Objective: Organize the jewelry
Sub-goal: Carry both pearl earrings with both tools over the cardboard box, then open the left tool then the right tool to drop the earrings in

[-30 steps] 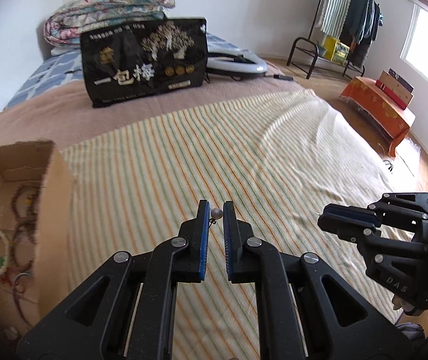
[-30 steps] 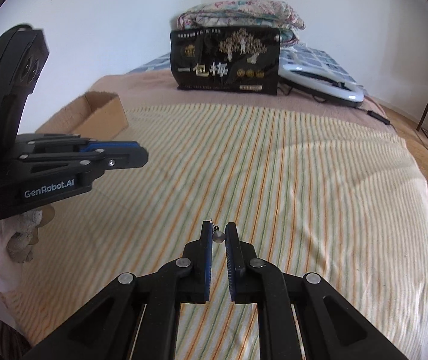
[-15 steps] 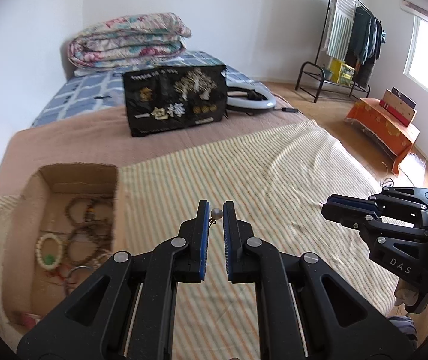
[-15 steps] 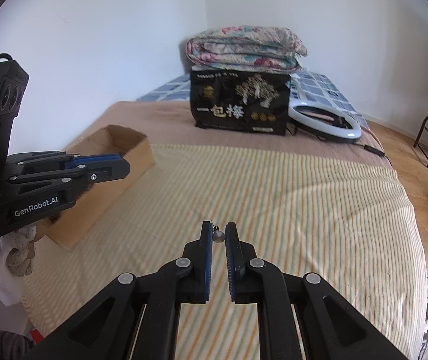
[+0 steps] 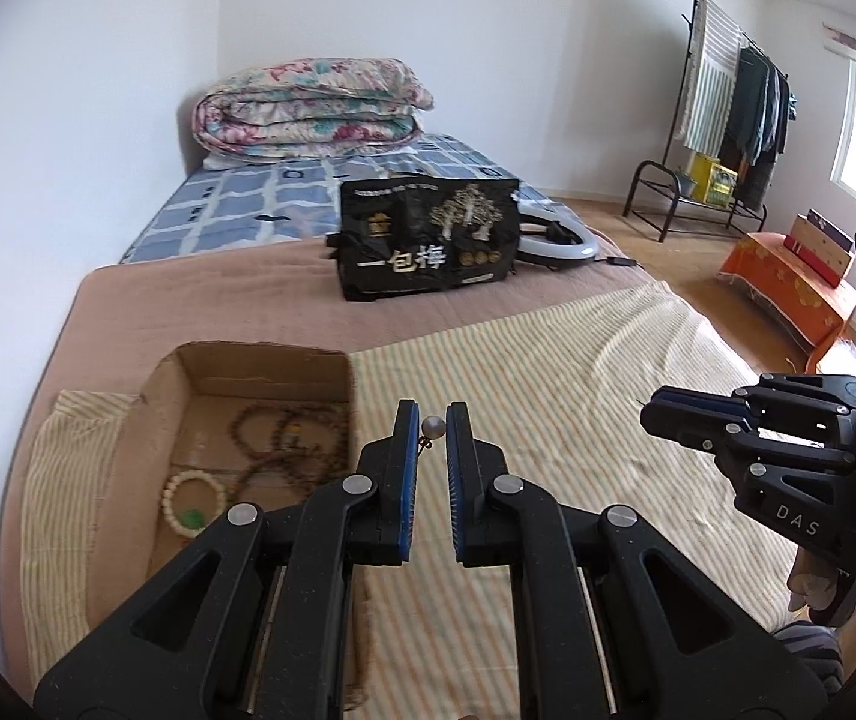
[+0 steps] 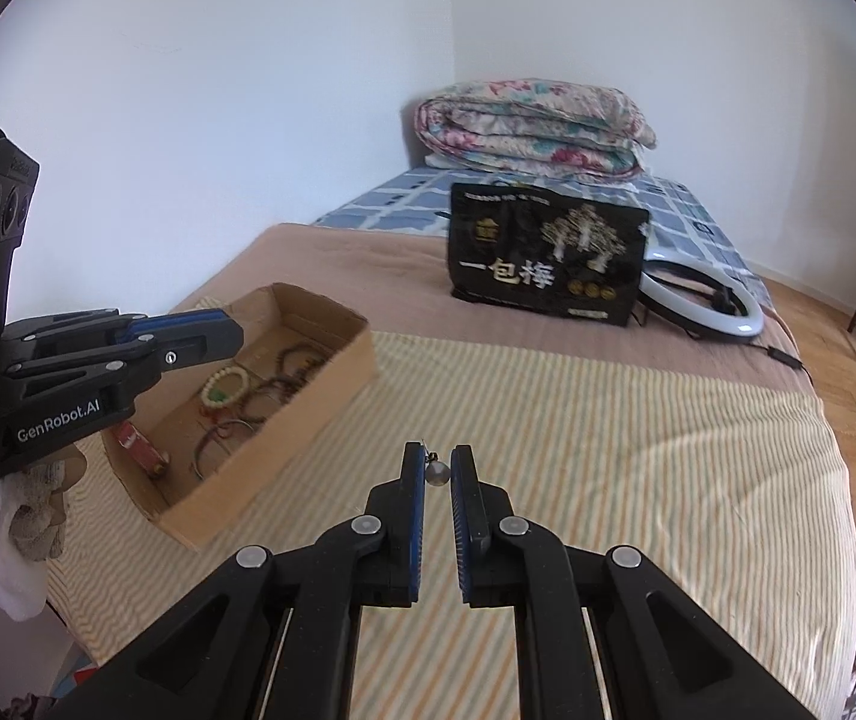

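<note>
My left gripper (image 5: 431, 420) is shut on a small white pearl bead (image 5: 433, 427) with a tiny metal fitting, pinched at the fingertips. It hangs above the striped blanket, just right of an open cardboard box (image 5: 260, 357). The box holds several bead bracelets (image 5: 284, 438) and a white bracelet (image 5: 194, 495). My right gripper (image 6: 437, 461) is shut on a second grey pearl bead (image 6: 437, 473) in the same way. In the right wrist view the box (image 6: 332, 384) lies ahead on the left, with the left gripper (image 6: 212, 333) over its near end. The right gripper (image 5: 668, 414) shows at the right of the left wrist view.
A black printed bag (image 5: 428, 246) stands on the brown blanket beyond the box, with a white ring light (image 6: 704, 300) beside it. A folded quilt (image 5: 308, 105) lies at the bed's head. A clothes rack (image 5: 728, 120) and an orange-covered stand (image 5: 788, 288) are on the floor to the right.
Both grippers have risen and drawn back over the bed, each still pinching its bead. The cardboard box has come much more fully into both views.
</note>
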Action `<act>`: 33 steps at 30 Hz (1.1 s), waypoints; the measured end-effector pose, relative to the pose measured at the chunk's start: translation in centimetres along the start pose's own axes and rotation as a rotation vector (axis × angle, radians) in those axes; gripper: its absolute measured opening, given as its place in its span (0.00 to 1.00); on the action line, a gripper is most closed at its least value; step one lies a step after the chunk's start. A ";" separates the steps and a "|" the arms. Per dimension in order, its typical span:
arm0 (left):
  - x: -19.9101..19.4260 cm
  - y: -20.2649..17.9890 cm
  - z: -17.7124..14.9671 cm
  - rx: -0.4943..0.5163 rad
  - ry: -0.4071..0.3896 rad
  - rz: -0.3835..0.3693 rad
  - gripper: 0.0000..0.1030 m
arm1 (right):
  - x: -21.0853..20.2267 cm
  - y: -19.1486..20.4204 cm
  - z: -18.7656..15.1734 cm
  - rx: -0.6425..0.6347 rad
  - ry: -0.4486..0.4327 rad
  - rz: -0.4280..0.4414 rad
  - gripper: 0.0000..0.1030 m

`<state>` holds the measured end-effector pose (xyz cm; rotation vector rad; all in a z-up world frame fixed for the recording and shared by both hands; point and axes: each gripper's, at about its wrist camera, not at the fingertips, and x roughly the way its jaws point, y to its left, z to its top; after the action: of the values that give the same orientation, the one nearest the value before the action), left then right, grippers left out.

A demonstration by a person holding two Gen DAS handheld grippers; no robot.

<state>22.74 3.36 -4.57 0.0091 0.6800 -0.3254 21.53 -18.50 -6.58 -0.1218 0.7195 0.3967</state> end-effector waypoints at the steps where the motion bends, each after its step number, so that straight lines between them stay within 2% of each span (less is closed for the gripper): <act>1: -0.2 0.5 -0.1 -0.003 -0.001 0.006 0.07 | 0.2 0.4 0.2 -0.003 -0.001 0.004 0.06; 18: -1.7 8.6 -2.0 -0.101 0.013 0.092 0.07 | 5.4 6.5 4.3 -0.038 0.001 0.077 0.06; 33: -2.4 10.5 -3.5 -0.126 0.040 0.116 0.07 | 10.1 10.7 6.6 -0.048 0.032 0.140 0.06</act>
<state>21.97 14.44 -6.84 -0.0649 0.7356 -0.1711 28.28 -3.90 -8.02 -0.1234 0.7527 0.5473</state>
